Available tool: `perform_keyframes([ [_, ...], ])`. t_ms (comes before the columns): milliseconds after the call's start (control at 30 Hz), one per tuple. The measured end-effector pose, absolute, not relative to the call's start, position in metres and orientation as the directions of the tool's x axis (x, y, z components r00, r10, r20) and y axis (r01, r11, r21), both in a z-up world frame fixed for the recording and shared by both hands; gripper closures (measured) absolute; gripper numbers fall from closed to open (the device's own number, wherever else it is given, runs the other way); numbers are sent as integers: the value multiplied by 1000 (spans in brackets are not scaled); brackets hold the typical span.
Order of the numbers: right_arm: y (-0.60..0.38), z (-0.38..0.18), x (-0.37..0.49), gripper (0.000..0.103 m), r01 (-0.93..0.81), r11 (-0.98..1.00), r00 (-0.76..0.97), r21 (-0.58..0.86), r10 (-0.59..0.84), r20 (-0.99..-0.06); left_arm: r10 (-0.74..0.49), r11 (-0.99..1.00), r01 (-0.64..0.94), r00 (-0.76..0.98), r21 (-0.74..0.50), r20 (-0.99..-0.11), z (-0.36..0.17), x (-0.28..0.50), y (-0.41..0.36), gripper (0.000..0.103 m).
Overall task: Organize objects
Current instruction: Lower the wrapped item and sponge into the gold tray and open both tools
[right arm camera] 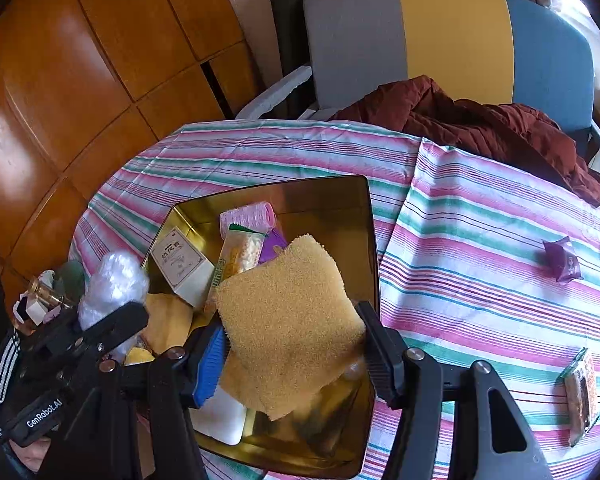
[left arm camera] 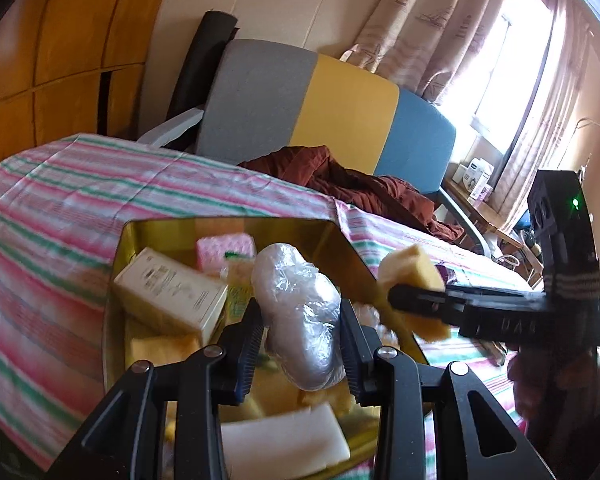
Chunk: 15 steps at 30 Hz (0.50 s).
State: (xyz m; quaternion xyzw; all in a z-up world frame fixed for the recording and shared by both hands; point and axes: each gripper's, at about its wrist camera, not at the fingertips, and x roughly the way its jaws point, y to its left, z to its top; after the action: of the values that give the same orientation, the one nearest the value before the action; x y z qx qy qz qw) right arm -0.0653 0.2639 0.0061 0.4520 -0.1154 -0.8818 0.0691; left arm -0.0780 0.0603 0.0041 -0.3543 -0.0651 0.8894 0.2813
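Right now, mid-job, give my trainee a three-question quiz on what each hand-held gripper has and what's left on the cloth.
1. True or false: the left hand-held gripper is empty.
2. What does the right hand-held gripper hold? A) yellow sponge B) white box C) pink roller
3. Which small items lie on the striped cloth outside the gold tin?

Key:
1. False; it grips a clear plastic-wrapped bundle.
2. A, the yellow sponge, over the tin.
3. A purple packet and a snack packet.
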Motion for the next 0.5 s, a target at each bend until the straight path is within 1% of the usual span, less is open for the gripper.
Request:
perform_keyframes([
  [233,265,1,-74,42,20,-964,-580,263,-226,-782,575,-814,-461,-563,-353,-593,8,-120,85,66],
  [267,264,0,-75,42,25,-965,-578,260,-227,-784,576,-814,-454,-561,-362,-594,8,-128,88,64],
  [300,263,-3,-76,42,31,-965,-574,261,-231,-785,580,-813,-448,-558,-373,-594,9,-135,91,61],
  [333,262,-4,-78,42,34,-964,-571,264,-235,-787,589,-807,-443,-553,-391,-589,9,-144,94,49],
  [367,260,-6,-79,42,39,-963,-565,267,-241,-789,598,-801,-443,-549,-403,-584,9,-150,97,33],
  [400,258,-8,-81,41,46,-962,-561,270,-248,-789,604,-797,-439,-547,-415,-580,9,-155,99,28],
  [500,250,-11,-85,38,72,-959,-560,275,-267,-784,600,-800,-413,-546,-436,-585,8,-167,102,27],
])
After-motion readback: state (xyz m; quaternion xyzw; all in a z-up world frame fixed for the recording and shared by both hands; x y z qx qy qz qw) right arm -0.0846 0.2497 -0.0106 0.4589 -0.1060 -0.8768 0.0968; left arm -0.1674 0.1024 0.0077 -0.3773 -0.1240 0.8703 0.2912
